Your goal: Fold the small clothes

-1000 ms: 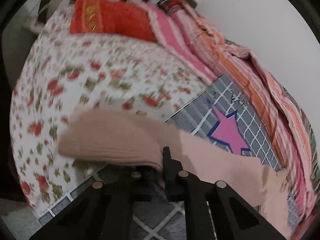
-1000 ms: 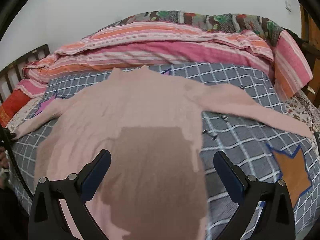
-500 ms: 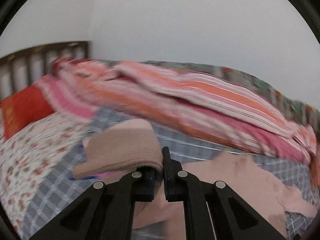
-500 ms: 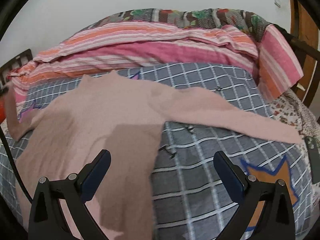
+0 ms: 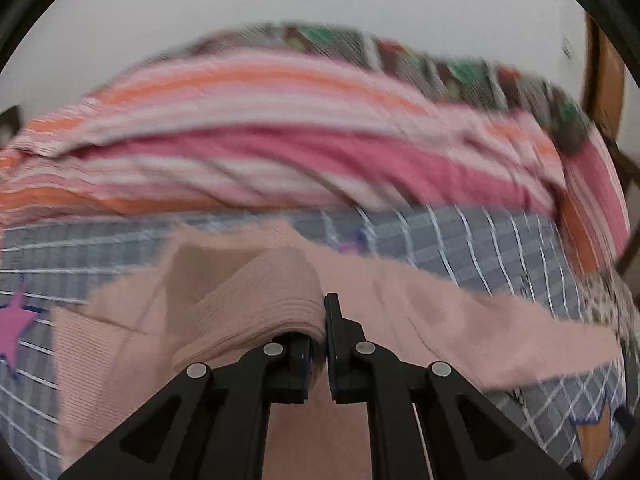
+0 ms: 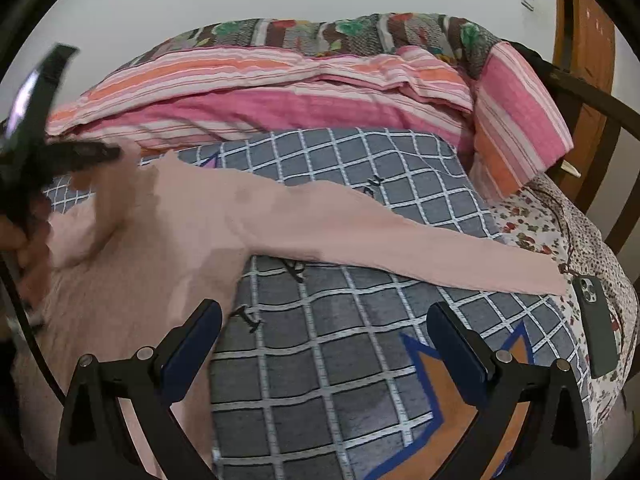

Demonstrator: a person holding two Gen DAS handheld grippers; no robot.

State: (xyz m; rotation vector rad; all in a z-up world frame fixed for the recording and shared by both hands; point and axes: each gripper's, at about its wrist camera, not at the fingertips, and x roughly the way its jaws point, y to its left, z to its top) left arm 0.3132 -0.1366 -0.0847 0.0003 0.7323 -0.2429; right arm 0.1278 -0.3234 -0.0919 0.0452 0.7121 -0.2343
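Nearest the left wrist camera, the left gripper [image 5: 323, 344] is pinching the ribbed cuff of a pink sweater [image 5: 400, 312], its jaws closed with the knit bunched between them. The cuff is arching up and folding over the sweater's body, which is lying flat just beyond the fingertips; the view is blurred.

Nearest the right wrist camera, the right gripper [image 6: 324, 340] is hovering wide open and holding nothing, above bare grey checked blanket [image 6: 340, 380]. The pink sweater [image 6: 168, 248] is lying on that blanket to the gripper's left. Its free sleeve [image 6: 400, 248] is stretching flat across the bed just beyond the open fingers, its long axis running left to right and slightly nearer toward the cuff end, which is resting beside a dark phone [image 6: 596, 324] on a floral sheet [image 6: 532, 228].

The right gripper looks the nearer one for that free sleeve, which would need carrying leftward over the body.

Farther back, a striped pink and orange quilt [image 6: 280, 92] is lying heaped against the wall.
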